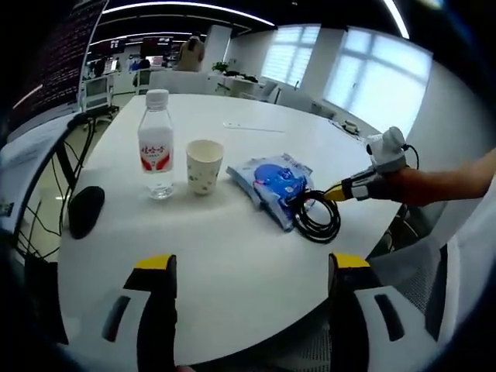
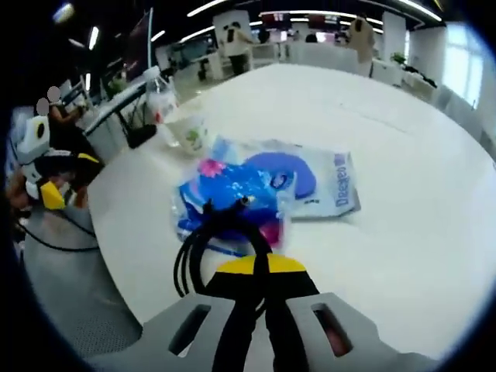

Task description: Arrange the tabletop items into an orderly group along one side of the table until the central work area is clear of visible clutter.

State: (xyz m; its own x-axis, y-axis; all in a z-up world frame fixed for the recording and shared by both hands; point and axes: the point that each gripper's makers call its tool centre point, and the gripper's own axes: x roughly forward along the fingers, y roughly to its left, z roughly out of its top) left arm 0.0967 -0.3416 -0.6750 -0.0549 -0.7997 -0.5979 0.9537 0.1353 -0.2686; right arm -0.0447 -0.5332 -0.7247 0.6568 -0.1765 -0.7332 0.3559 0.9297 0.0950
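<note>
I note the clear plastic water bottle beside the paper cup; my right gripper clamps the coiled black cable, left gripper spread.

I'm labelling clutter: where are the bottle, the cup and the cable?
bottle (image 1: 156, 147), left gripper view, on its red label.
cup (image 1: 204, 165), left gripper view, on its side wall.
cable (image 1: 318, 218), left gripper view, on the black coil.

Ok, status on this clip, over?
Left gripper open, idle. Right gripper shut on black cable beside blue packet. Bottle, cup lined up.
</note>
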